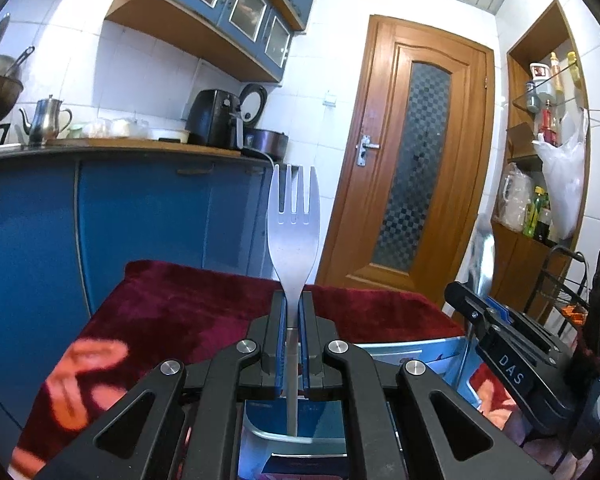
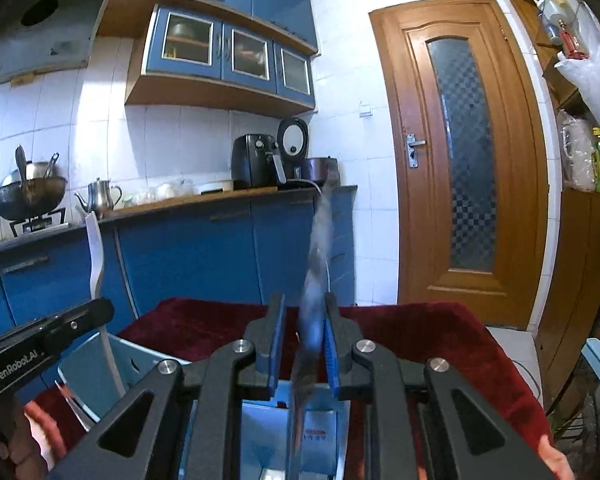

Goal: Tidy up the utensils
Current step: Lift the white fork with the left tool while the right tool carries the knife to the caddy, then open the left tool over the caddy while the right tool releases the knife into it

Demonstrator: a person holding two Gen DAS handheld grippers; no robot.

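The left gripper (image 1: 294, 320) is clamped on the neck of a steel fork (image 1: 293, 216), tines at 12 o'clock, its handle reaching down into a pale blue holder (image 1: 412, 350) on the red-clothed surface (image 1: 172, 304). The right gripper (image 2: 302, 344) sits at 3 o'clock of the left. Its jaws stand a little apart around a blurred utensil (image 2: 318, 248); whether they pinch it I cannot tell. Blue cabinets (image 1: 140, 208) and a wooden door (image 1: 412, 152) stand behind.
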